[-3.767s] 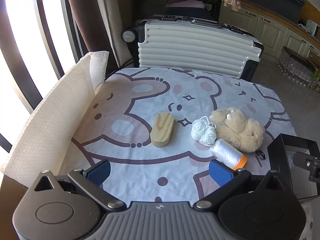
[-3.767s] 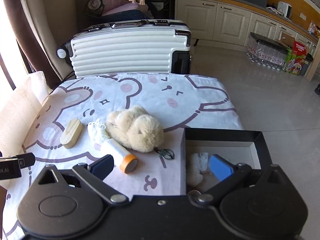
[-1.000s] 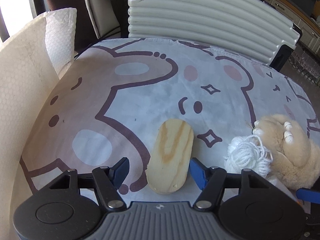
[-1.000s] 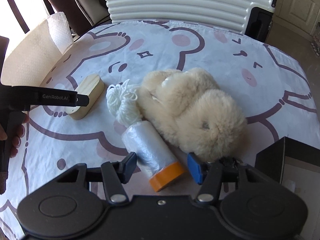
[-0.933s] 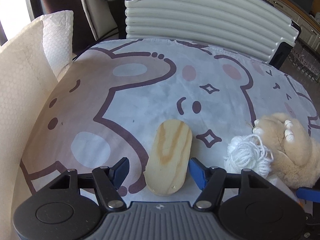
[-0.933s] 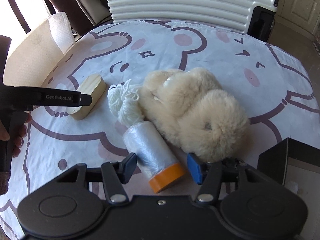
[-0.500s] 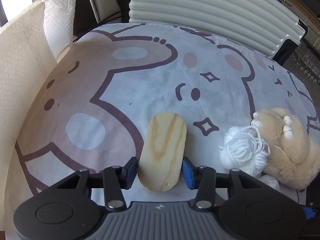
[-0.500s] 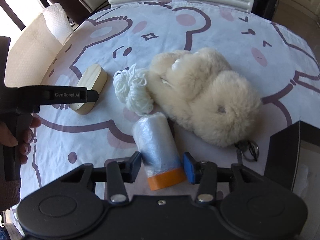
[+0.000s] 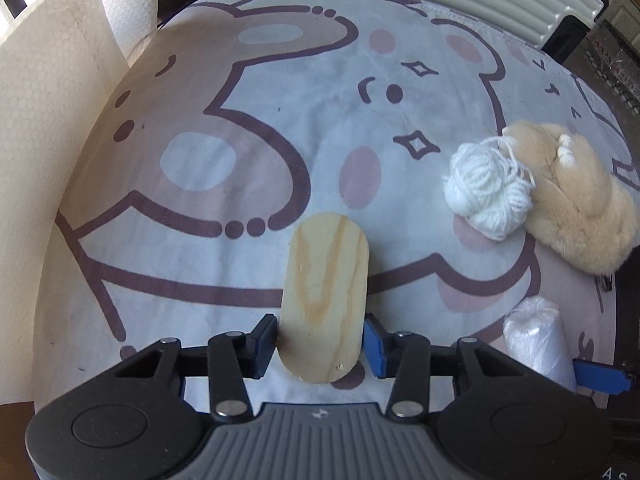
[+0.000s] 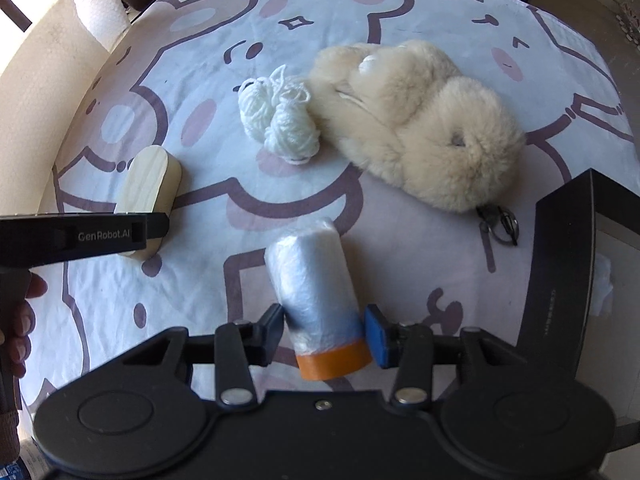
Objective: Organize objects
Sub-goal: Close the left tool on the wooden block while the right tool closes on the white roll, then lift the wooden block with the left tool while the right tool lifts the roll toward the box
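**Both tongs closed on their pieces: hard wood on the left, slick film on the right**

The left tongs are drawn in until both blue pads touch the long sides of the wooden block, gripping it near its close end. The block looks stiff, fairly light and dry, so it should not squash or slip much; held this near one end it may want to tip forward, so a grip nearer the middle would probably carry better. It is a pale pine oval with rounded ends and a flat top showing grain, running straight ahead from the left tongs.

The right tongs are closed likewise on the plastic film roll, pads on the wrapped body just above its orange end. The film looks smooth and slippery with some give over a firm core, so I judge the body a better hold than the cap. It is a whitish, glossy cylinder.

Ahead of the right tongs lies a small bundle of white yarn, soft and loose, touching the plush toy, a cream fluffy thing with a metal clasp. To the right stands an open black box. All rest on the cartoon-bear cloth over the bench.
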Available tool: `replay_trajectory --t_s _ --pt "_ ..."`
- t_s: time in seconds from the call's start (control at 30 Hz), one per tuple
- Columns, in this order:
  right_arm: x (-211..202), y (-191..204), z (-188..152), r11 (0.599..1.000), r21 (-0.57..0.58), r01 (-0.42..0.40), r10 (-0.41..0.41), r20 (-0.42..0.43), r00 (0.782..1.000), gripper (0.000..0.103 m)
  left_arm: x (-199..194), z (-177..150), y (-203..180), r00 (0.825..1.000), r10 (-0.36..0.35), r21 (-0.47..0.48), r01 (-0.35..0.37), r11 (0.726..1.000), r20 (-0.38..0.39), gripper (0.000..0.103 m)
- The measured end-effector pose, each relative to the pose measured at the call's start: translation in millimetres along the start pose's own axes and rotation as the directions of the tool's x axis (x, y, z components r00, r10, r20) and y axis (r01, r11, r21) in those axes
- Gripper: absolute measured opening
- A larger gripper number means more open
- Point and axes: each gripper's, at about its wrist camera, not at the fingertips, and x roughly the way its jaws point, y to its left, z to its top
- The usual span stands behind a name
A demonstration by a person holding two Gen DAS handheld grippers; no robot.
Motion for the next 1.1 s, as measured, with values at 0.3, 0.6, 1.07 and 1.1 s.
replay_trajectory --t_s 0.3,0.6,1.07,1.1 --pt "4 3 5 0.999 -0.036 -0.026 0.027 0.01 1.0 0.045 1 -2 -8 0.999 0.045 0.053 -0.045 0.998 0.003 0.048" --pt "13 9 6 0.995 -0.087 -0.041 0.04 -0.009 0.999 0.044 3 10 -9 0.998 0.029 0.025 -0.03 0.999 0.061 0.055" --pt "-5 11 5 0.995 -0.1 -0.014 0.02 0.066 0.998 0.042 -5 8 -2 0.999 -0.012 -0.024 0.013 1.0 0.05 0.045" --pt "-8 10 5 0.995 -0.096 -0.011 0.019 0.076 0.997 0.042 -7 7 -2 0.998 -0.013 -0.028 0.014 1.0 0.054 0.045"
